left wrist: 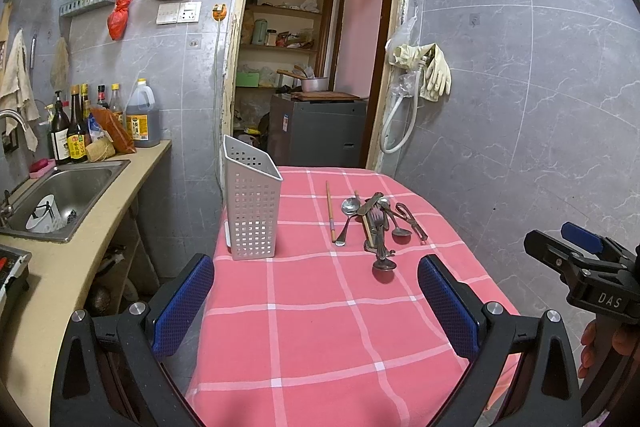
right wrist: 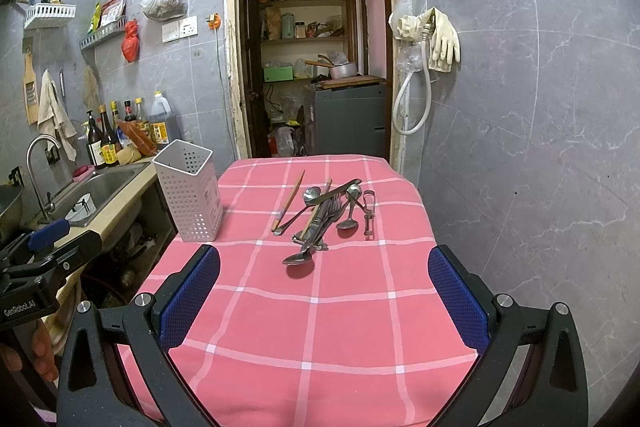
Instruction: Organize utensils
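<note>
Both grippers [left wrist: 316,307] [right wrist: 324,295] gape empty; utensils [right wrist: 324,217] beside caddy [right wrist: 190,191].

Tablecloth [right wrist: 320,307]: matt pink woven cloth with white check lines, lying soft over the table; utensil holder [right wrist: 190,191]: white matt plastic, its walls perforated in a grid. Utensil pile [right wrist: 320,219]: dull, tarnished metal spoons and forks with little shine, plus a wooden chopstick [right wrist: 289,199] of bare, pale finish set just beside it. Gripper pads [left wrist: 188,303]: blue, rough mesh-textured facing on smooth black plastic fingers; walls [right wrist: 520,107] are glossy grey marbled tile, sink [left wrist: 68,187] brushed steel.
</note>
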### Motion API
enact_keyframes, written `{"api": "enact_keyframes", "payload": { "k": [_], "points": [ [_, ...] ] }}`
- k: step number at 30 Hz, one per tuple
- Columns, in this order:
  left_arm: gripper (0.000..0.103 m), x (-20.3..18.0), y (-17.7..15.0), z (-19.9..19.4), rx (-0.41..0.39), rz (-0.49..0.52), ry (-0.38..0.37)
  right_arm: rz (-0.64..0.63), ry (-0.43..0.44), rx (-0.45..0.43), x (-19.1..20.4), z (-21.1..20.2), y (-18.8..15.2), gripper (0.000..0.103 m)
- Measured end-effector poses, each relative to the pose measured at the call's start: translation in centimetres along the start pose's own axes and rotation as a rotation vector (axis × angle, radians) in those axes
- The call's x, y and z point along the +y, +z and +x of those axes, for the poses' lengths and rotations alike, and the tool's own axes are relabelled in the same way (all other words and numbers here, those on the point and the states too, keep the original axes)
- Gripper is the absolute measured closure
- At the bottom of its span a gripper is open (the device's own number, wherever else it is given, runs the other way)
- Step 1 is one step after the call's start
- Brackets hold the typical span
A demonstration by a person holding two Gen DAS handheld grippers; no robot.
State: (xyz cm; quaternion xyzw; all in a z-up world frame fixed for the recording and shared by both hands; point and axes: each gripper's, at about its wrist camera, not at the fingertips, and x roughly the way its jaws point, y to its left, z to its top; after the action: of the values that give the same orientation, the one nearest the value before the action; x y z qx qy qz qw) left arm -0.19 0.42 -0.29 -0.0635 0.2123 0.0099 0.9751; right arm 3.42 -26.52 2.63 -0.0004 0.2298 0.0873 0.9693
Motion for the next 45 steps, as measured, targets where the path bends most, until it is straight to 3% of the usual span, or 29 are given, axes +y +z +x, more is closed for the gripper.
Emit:
{"api": "enact_keyframes", "payload": {
  "k": [28,38,45],
  "points": [
    [0.0,-1.2,-0.6,0.4,0.005,-0.001,-0.006,-0.008,-0.011,0.006,0.3,1.4,-1.1,0.001],
    [0.0,-2.1,1.7,3.6,-0.024,0.005,-0.023,0.009,-0.018,-0.039,-1.5,2.0,1.8,0.001],
    [0.0,-3.4,4.6,6.5,-0.06,0.027,-0.039,0.035,-0.041,-0.08,-3.4,4.5,6.1,0.001]
  ]
}}
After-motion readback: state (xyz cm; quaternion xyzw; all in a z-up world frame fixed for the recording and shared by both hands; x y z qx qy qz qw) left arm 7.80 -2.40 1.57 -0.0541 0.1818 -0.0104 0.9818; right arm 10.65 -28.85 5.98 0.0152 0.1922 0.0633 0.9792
